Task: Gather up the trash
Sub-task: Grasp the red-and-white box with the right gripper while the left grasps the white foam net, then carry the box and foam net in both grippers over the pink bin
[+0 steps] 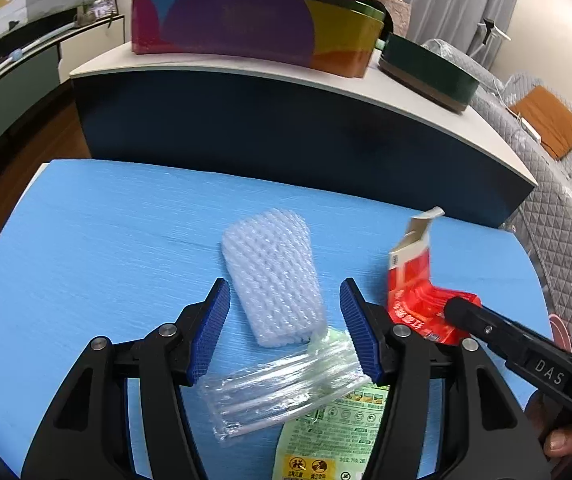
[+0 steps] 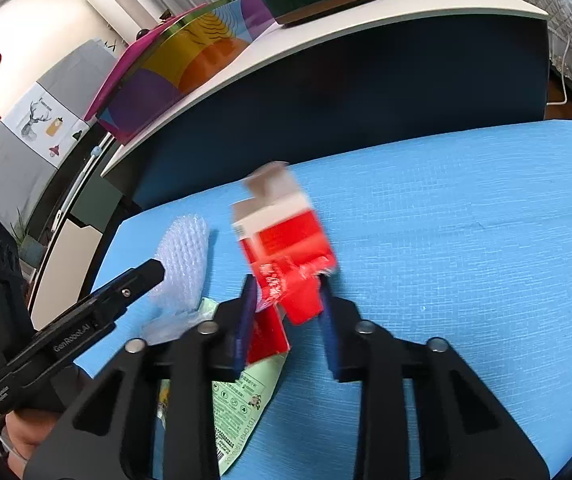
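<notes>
On the blue table (image 1: 105, 240) lie a white foam net sleeve (image 1: 273, 276), a clear plastic wrapper (image 1: 281, 384) and a green printed packet (image 1: 338, 432). My left gripper (image 1: 286, 324) is open above the sleeve's near end and the wrapper, holding nothing. My right gripper (image 2: 286, 304) is shut on a crumpled red and white carton (image 2: 286, 240) and holds it just over the table; the carton (image 1: 418, 280) also shows in the left wrist view. The foam sleeve (image 2: 183, 264) and green packet (image 2: 241, 396) lie to its left.
A dark blue cabinet with a white top (image 1: 286, 128) stands right behind the table, carrying a colourful box (image 1: 253, 28) and a dark green box (image 1: 430, 68). A grey quilted sofa (image 1: 558, 168) is at the right. The table's right part (image 2: 466, 240) is bare blue.
</notes>
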Motion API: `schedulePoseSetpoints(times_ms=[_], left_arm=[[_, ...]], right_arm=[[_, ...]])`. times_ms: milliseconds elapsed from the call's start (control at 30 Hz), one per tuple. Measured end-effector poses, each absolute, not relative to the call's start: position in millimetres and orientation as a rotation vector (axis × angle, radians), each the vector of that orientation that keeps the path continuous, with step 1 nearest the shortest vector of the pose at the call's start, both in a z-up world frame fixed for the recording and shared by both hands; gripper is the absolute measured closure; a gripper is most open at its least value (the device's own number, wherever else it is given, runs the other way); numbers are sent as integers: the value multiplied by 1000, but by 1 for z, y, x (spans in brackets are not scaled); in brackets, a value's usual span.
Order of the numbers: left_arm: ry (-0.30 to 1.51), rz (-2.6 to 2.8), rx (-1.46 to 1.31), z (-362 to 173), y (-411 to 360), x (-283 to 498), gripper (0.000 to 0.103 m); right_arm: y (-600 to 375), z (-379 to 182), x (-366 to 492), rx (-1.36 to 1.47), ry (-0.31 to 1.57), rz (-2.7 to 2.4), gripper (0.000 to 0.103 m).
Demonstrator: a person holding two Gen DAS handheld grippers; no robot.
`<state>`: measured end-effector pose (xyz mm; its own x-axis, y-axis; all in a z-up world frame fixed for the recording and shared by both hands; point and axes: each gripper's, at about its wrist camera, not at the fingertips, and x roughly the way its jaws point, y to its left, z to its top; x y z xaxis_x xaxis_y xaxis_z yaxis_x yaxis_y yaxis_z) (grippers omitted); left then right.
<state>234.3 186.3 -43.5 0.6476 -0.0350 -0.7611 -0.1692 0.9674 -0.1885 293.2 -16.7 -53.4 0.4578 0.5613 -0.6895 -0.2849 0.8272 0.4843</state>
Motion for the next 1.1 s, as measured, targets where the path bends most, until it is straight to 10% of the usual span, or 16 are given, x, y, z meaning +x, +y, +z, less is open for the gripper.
schedulePoseSetpoints(times_ms=[300, 700, 833, 1100], left_arm=[[882, 80, -233, -43, 184, 234, 103], [823, 73, -196, -22, 175, 220, 100], [822, 108, -179, -30, 176, 224, 45], [897, 134, -158, -65, 178, 248, 53]], right_arm=[[-31, -32, 282, 258, 883, 506, 101], [-89, 10, 246, 214, 789, 437, 102], [-112, 23, 229, 209, 768, 410, 102], [-159, 41, 194, 203, 742, 325, 102]])
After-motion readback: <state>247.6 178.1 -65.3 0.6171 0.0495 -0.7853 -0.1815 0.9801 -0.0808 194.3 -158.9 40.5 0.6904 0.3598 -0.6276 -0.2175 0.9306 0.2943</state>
